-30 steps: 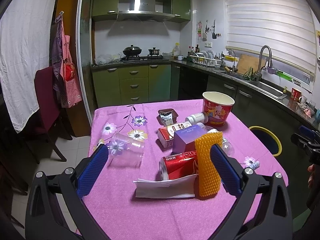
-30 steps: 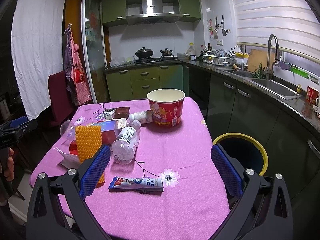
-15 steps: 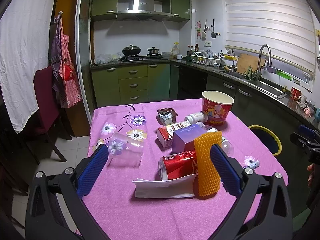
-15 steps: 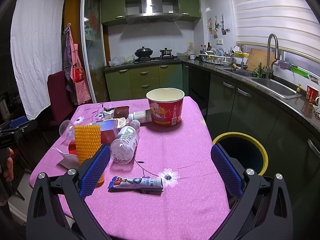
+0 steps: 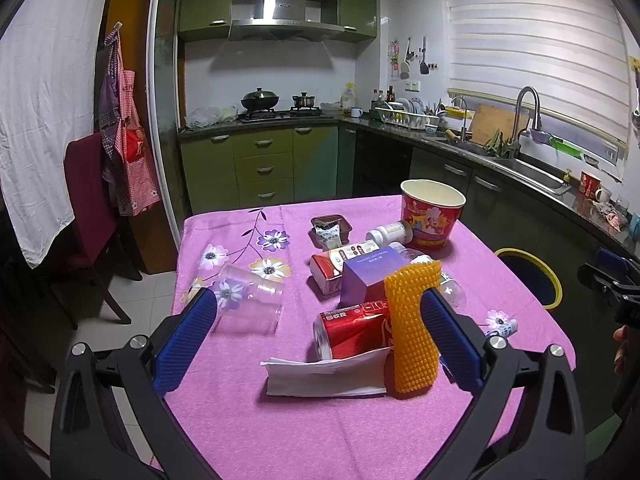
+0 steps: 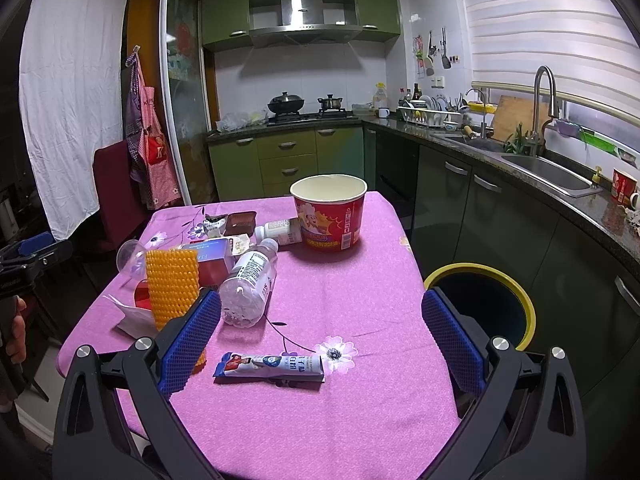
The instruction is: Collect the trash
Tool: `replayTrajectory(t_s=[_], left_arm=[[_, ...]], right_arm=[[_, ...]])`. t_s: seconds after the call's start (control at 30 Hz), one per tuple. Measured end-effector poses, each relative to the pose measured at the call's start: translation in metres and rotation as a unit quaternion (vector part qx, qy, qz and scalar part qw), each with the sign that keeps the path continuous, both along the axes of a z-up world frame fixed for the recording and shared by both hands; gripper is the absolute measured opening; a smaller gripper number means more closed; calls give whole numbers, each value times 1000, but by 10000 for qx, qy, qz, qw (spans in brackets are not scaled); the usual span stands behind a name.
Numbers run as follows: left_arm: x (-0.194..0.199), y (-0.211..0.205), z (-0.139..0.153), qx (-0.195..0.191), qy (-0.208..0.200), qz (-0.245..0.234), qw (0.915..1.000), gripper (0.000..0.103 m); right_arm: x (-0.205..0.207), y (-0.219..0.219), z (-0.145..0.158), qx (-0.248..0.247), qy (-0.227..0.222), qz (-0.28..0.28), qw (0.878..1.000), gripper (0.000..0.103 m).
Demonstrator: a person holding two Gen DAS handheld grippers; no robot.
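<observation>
Left gripper (image 5: 320, 336) slightly nearer, perhaps; cluttered pink tablecloth (image 5: 320, 420), green kitchen.

Green cabinets (image 5: 262, 168), white blinds (image 5: 532, 40) — tiled floor (image 5: 136, 300)

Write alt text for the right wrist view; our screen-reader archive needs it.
Open right gripper hovers over a pink flowered table above a snack wrapper. Beyond lie a clear bottle, orange foam net and red paper bucket; a yellow-rimmed bin stands right.
</observation>
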State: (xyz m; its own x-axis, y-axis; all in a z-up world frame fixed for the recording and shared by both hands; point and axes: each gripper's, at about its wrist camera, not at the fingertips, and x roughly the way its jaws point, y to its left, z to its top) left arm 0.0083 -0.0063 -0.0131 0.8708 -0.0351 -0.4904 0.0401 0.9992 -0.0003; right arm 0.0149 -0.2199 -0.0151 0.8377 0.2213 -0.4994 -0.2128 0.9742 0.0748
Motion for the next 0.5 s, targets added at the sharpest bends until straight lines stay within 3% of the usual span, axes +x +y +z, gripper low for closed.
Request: replayTrajectory(t_s=[0.5], left_arm=[[2,-1,0,7,27,-34,10000,97]], right_arm=[[1,-1,0,3,9,-4,10000,99]])
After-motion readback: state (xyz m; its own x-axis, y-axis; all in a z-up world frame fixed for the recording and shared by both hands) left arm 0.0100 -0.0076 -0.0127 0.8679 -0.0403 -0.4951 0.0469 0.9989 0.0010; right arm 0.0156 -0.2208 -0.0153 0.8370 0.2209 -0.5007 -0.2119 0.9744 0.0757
